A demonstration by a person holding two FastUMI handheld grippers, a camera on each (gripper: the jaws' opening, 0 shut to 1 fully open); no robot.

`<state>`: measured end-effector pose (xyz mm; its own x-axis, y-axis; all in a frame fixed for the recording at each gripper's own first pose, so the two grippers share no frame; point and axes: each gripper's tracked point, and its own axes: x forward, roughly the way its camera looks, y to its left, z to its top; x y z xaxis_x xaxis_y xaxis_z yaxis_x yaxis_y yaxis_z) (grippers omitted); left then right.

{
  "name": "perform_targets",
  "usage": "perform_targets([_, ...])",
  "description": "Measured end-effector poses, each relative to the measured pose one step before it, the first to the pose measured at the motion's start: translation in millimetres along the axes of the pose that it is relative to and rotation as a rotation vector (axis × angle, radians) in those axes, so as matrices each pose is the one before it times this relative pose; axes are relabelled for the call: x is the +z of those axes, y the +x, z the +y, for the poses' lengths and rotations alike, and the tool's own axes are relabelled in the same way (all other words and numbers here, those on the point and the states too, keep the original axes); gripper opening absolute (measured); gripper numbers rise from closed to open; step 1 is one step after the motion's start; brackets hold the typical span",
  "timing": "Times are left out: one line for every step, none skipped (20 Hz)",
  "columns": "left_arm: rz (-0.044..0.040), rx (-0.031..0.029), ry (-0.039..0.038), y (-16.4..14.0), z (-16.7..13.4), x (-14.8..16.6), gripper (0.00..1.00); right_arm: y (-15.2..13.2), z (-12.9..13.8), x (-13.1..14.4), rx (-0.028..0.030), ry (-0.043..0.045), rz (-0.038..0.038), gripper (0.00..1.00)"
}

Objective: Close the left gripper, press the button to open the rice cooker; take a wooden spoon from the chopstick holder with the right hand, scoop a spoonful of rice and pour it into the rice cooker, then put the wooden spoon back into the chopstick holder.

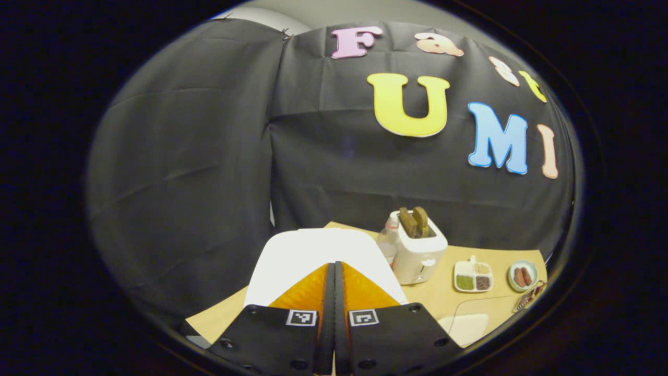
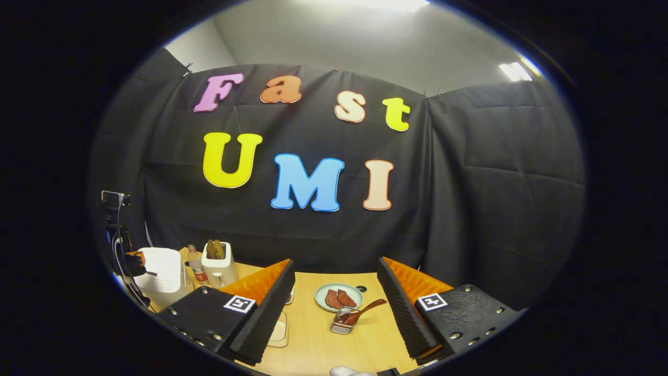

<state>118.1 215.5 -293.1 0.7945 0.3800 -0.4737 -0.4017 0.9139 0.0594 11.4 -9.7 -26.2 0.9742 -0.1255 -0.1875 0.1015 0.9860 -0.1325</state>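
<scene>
The left gripper [image 1: 334, 271] is clenched to form a blunt presser over the rice cooker [image 1: 313, 256]. The right gripper [image 2: 334, 308] is released, with the wooden spoon [image 2: 362, 312] at 12 o'clock.

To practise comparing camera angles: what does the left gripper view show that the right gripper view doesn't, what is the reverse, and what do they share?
Left gripper view: the left gripper, fingers shut together, close over the white rice cooker, and a divided dish of grains in plain sight.
Right gripper view: the right gripper, open, with the wooden spoon leaning in the chopstick holder between its fingers, plus ceiling lights.
Shared: rice cooker, toaster, bottle and plate of sausages.
</scene>
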Motion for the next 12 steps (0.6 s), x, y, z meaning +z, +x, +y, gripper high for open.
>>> perform_targets([0.02556,-0.00151,0.00188,6.68,0.98,-10.37,0.08,1.27,0.2,-2.01,0.00094,-0.00339,0.00638,0.97])
perform_targets([0.03603,0.01081,0.00071,3.47,-0.17,-13.3,0.09,0.99,-1.38,-0.96,-0.00243,-0.00187,0.00266,0.97])
perform_targets([0.02938,0.00204,0.00021,5.54,-0.11,-8.81,0.09,1.88,-1.42,-1.1,-0.00111,-0.00177,0.00472,0.97])
perform_targets([0.01976,0.01581,0.00257,4.48,3.35,-8.64,0.09,1.86,0.54,-2.28,0.00281,0.00217,0.00482,0.94])
perform_targets([0.01708,0.0117,-0.00656,5.45,1.99,-7.24,0.07,0.84,0.33,-0.96,0.00546,0.00397,0.00267,0.97])
perform_targets([0.03543,0.00468,-0.00366,-8.2,-0.7,-6.85,0.09,1.25,0.06,-0.91,0.00121,0.0003,0.00287,0.97])
perform_targets([-0.04422,0.00184,0.01627,9.69,-0.9,5.48,0.08,0.29,-0.62,-1.35,0.00192,-0.00344,0.0018,0.97])
perform_targets([0.02331,0.00586,0.02171,-1.91,0.63,-2.98,0.07,0.24,-0.23,-2.61,0.00055,-0.00208,0.00435,0.97])
perform_targets([-0.00188,0.00117,0.00886,-1.04,2.29,2.34,0.09,0.3,0.76,-1.5,0.00552,0.00199,0.00547,0.97])
perform_targets([0.01201,-0.00288,-0.00063,-0.12,-0.35,-2.64,0.09,0.83,1.54,-2.94,0.00384,0.00532,0.00715,0.97])
perform_targets([0.02194,-0.00771,0.00136,0.15,-0.57,-0.53,0.09,0.73,1.12,-1.54,0.00635,0.00536,0.00481,0.97])
perform_targets([0.0269,-0.00678,-0.02079,1.03,-1.92,-1.29,0.09,-0.35,1.0,-1.45,0.00362,0.00391,0.00159,0.97])
